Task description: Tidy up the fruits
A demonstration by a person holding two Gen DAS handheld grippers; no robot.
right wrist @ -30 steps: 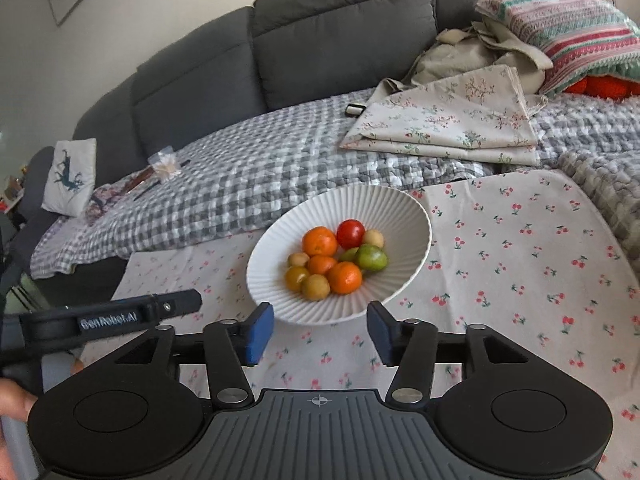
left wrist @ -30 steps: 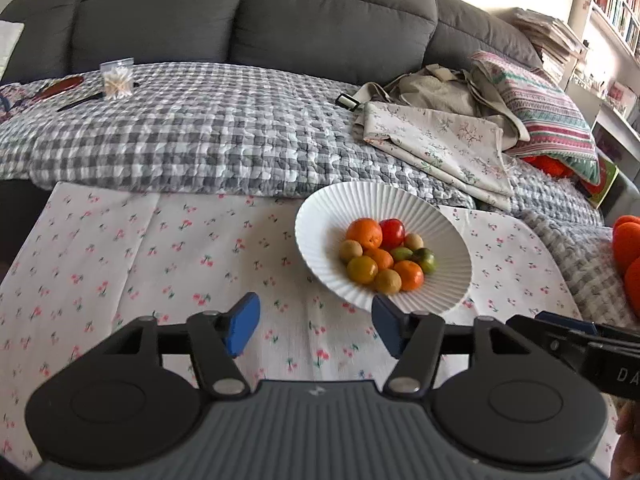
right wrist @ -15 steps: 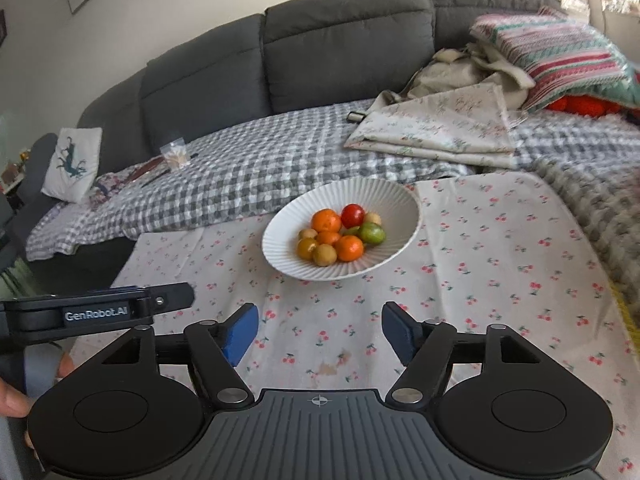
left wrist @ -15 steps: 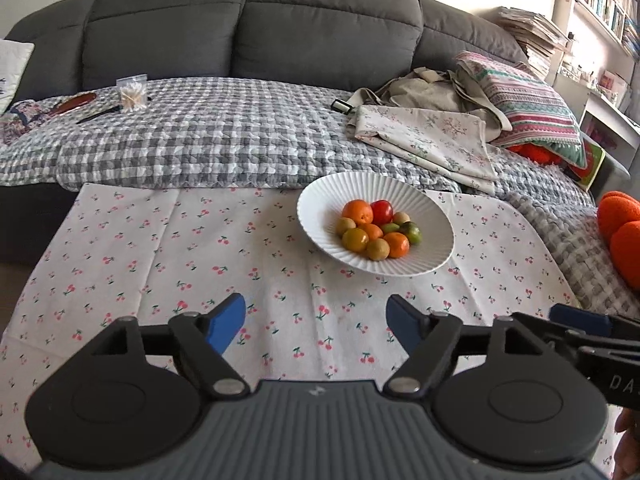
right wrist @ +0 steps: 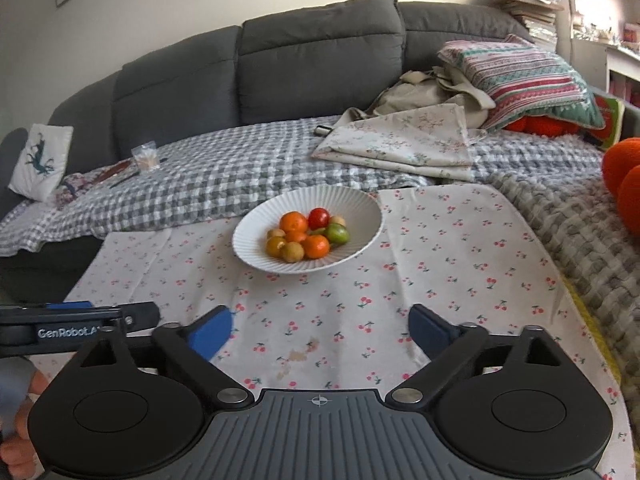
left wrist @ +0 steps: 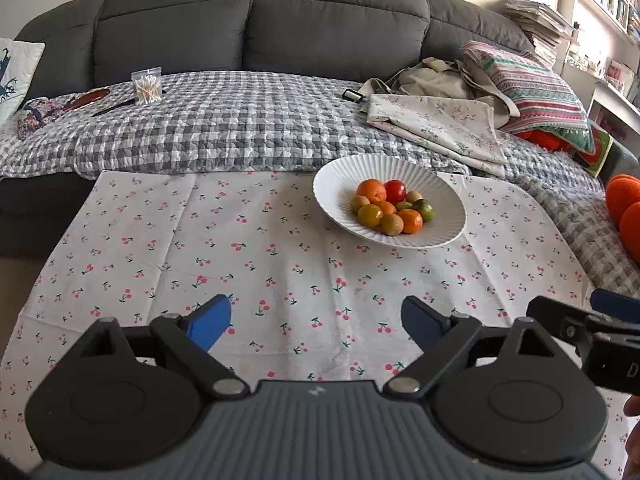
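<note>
A white ribbed bowl (left wrist: 340,178) stands on the cherry-print cloth (left wrist: 240,264) and holds several small fruits: an orange one (left wrist: 371,190), a red one (left wrist: 395,191), a green one (left wrist: 425,209) and yellowish ones. It also shows in the right wrist view (right wrist: 256,226). My left gripper (left wrist: 316,324) is open and empty, well short of the bowl. My right gripper (right wrist: 321,332) is open and empty, also well back from the bowl. Each gripper shows at the edge of the other's view.
A grey sofa with a checked blanket (left wrist: 240,128) lies behind the cloth. Folded floral fabric (left wrist: 436,124) and a striped cushion (left wrist: 536,92) lie at the right. A clear box of cotton swabs (left wrist: 147,86) sits at the left. Orange knitted balls (right wrist: 624,184) are at the far right.
Both grippers have pulled back from the bowl and opened wider. The bowl and its fruits look smaller and farther away. The fruits have not moved.
</note>
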